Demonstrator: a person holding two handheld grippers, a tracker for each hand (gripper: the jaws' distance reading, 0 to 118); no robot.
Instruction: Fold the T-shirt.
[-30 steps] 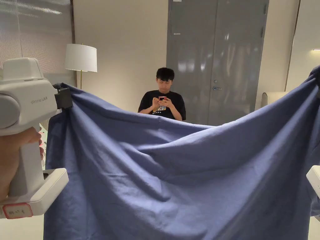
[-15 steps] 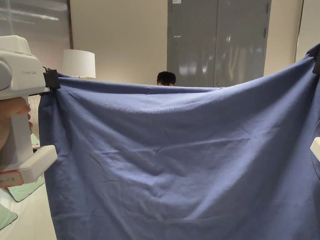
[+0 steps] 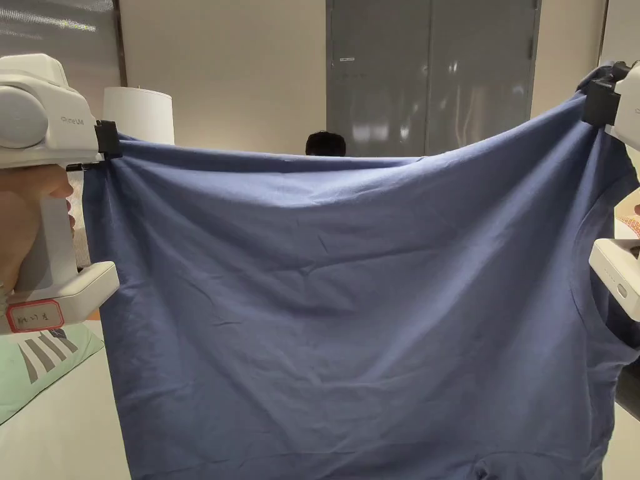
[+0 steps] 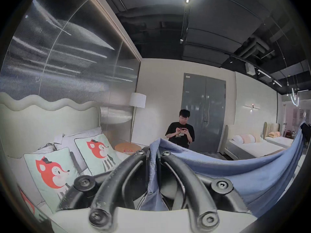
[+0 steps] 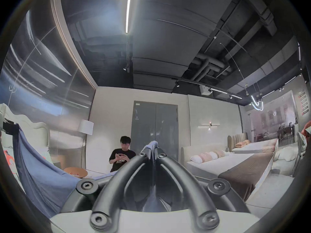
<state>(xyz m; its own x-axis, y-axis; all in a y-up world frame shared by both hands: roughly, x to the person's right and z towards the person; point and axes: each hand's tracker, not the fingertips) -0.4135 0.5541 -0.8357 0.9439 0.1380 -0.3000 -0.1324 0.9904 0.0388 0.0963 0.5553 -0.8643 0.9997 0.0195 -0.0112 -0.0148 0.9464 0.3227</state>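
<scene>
A blue T-shirt (image 3: 350, 300) hangs spread out in the air in front of me, stretched between both grippers. My left gripper (image 3: 107, 139) pinches its upper left corner, and my right gripper (image 3: 597, 103) pinches its upper right corner, slightly higher. In the left gripper view the black jaws of the left gripper (image 4: 153, 154) are shut on a fold of the blue T-shirt (image 4: 244, 174). In the right gripper view the right gripper (image 5: 152, 152) is shut on a bunched edge of the T-shirt (image 5: 42, 177). The shirt's lower part runs below the head view.
A person (image 4: 180, 132) in a black shirt sits behind the T-shirt, by the grey double door (image 3: 431, 75). A bed with fox pillows (image 4: 52, 169) lies at my left, a floor lamp (image 3: 139, 115) behind it. More beds (image 5: 227, 166) stand to the right.
The T-shirt's top edge went from a deep sag to nearly taut as the grippers pulled apart and rose. The right gripper has come into the head view. The seated person is now mostly hidden.
</scene>
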